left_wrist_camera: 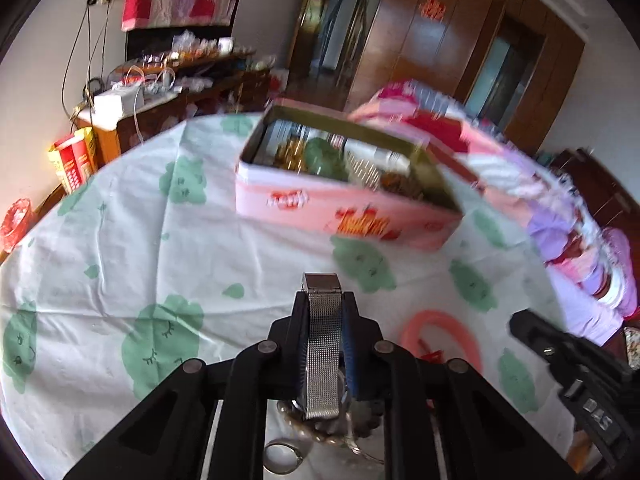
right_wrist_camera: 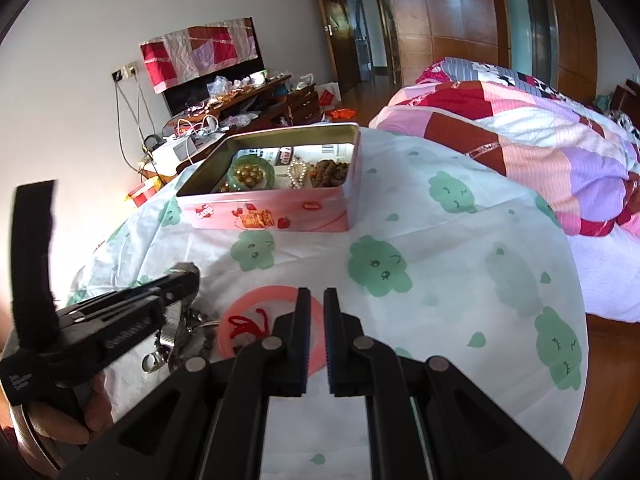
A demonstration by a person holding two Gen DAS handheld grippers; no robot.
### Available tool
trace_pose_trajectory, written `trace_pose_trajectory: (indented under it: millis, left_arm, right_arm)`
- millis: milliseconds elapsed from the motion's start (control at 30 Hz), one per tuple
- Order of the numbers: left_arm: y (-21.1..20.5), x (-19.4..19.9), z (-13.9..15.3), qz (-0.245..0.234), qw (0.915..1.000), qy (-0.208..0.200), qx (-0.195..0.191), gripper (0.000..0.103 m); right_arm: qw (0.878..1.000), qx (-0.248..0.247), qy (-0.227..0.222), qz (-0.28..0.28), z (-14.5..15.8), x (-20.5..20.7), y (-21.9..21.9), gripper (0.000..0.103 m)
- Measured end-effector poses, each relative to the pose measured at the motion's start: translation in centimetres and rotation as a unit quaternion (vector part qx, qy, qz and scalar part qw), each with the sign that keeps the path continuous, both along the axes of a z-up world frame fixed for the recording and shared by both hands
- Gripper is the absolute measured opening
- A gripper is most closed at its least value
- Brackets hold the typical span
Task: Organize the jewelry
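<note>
Cloud-print sheet (left_wrist_camera: 120, 240) covers the bed, pink tin (left_wrist_camera: 344, 216) open ahead. Left wrist view: your left gripper (left_wrist_camera: 324, 312) has clamped a mesh-band watch (left_wrist_camera: 323, 344) between its pads, above a ring (left_wrist_camera: 282, 456) and beads. Right wrist view: your right gripper (right_wrist_camera: 316, 300) is nearly closed and empty over the pink bangle (right_wrist_camera: 256, 300). Pickup looks under way; next, lift the watch clear and carry it to the tin.

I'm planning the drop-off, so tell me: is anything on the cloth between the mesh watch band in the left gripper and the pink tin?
Nothing visible. The left gripper grips the watch band; only bare cloth lies before the open, lidless pink tin.
</note>
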State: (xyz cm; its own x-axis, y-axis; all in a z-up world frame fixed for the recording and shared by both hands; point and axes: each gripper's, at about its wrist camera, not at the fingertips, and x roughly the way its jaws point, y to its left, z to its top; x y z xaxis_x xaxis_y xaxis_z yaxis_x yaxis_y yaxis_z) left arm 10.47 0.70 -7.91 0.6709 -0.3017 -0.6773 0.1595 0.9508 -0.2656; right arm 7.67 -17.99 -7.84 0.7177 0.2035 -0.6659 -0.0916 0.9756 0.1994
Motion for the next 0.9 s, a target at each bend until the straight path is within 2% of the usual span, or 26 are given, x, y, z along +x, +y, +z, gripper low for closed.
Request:
trace_pose_trajectory:
  millis: [167,267,467,567,600,633,733,833,900]
  left_arm:
    - [1.6,-1.5,2.2,0.002,0.9976,-0.043,-0.055,0.015]
    - [2.7,-1.8,3.4,0.011,0.9955,-0.062,-0.072,0.015]
    - [4.3,-2.5,5.1,0.028,0.9915,-0.089,-0.091,0.015]
    - [4.5,-2.9,5.5,0.03,0.9908,-0.101,-0.085,0.015]
    - [4.5,-2.9,5.6,0.029,0.9909,-0.104,-0.081,0.015]
    - [4.4,-2.9,5.7,0.028,0.9909,-0.108,-0.075,0.015]
    - [4.1,-3.0,5.8,0.029,0.9911,-0.114,-0.063,0.015]
    - [4.0,-3.1,5.7,0.026,0.9912,-0.116,-0.057,0.015]
    - [4.0,-3.1,5.6,0.026,0.9913,-0.115,-0.059,0.015]
  right_arm:
    - [1.0,0.005,0.011,-0.009,-0.4,0.2,-1.2,0.01]
    - [1.0,0.013,0.024,-0.007,-0.9,0.3,-1.7,0.01]
    - [0.999,-0.001,0.044,0.02,-1.7,1.0,-0.4,0.01]
    - [0.997,-0.02,0.057,0.039,-2.2,1.4,0.9,0.012]
    - [0.997,-0.027,0.058,0.039,-2.3,1.5,1.1,0.014]
    - [0.997,-0.038,0.054,0.037,-2.3,1.5,1.4,0.02]
    - [0.996,-0.046,0.065,0.042,-2.6,2.0,1.8,0.046]
    - [0.994,-0.058,0.078,0.04,-3.3,2.3,2.1,0.046]
    - [0.994,-0.066,0.076,0.043,-3.2,2.4,2.3,0.033]
